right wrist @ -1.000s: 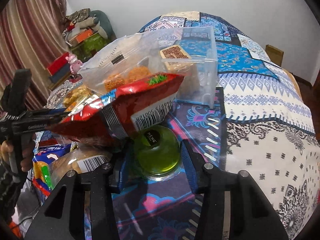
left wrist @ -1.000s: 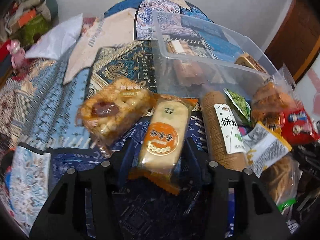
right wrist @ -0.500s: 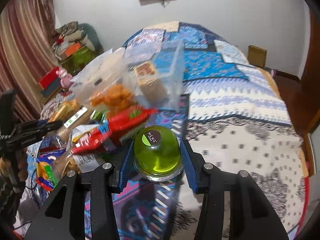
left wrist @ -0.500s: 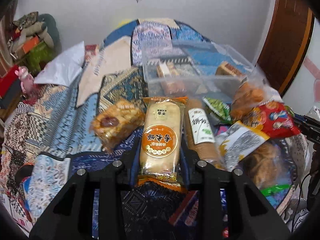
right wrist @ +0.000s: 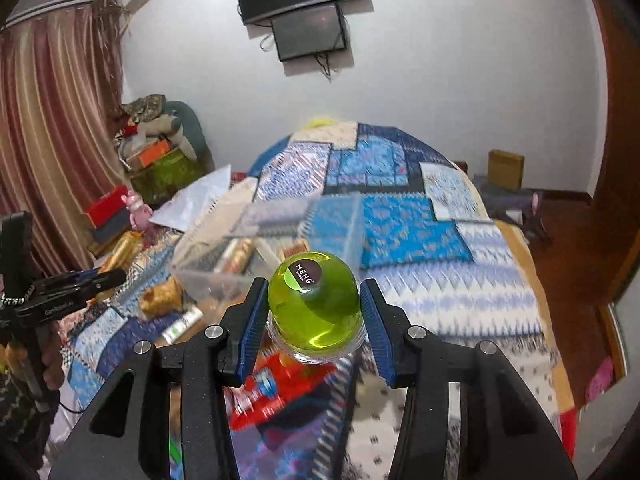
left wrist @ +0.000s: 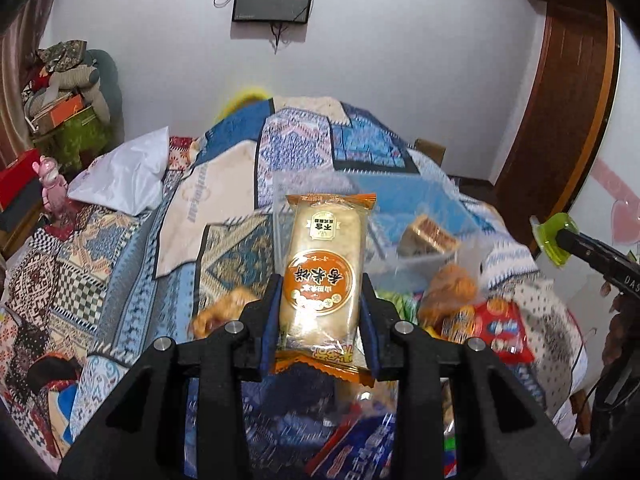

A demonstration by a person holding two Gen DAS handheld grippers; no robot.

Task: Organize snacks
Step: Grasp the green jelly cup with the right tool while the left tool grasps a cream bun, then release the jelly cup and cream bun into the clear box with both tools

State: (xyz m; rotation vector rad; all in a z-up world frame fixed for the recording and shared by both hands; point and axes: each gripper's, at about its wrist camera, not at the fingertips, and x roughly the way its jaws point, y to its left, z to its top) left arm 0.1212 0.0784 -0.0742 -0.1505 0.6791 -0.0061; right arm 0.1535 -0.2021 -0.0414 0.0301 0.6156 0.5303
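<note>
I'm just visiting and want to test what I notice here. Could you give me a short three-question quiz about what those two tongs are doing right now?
1. True or false: the left tongs are shut on a long cake in a clear wrapper with orange ends.
2. What do the right tongs hold? A) a red snack bag B) a green dome-shaped jelly cup C) nothing
3. Fill in: behind both held snacks, on the patterned blue bedspread, sits a clear plastic ____.

Key: 1 true; 2 B; 3 box.
</note>
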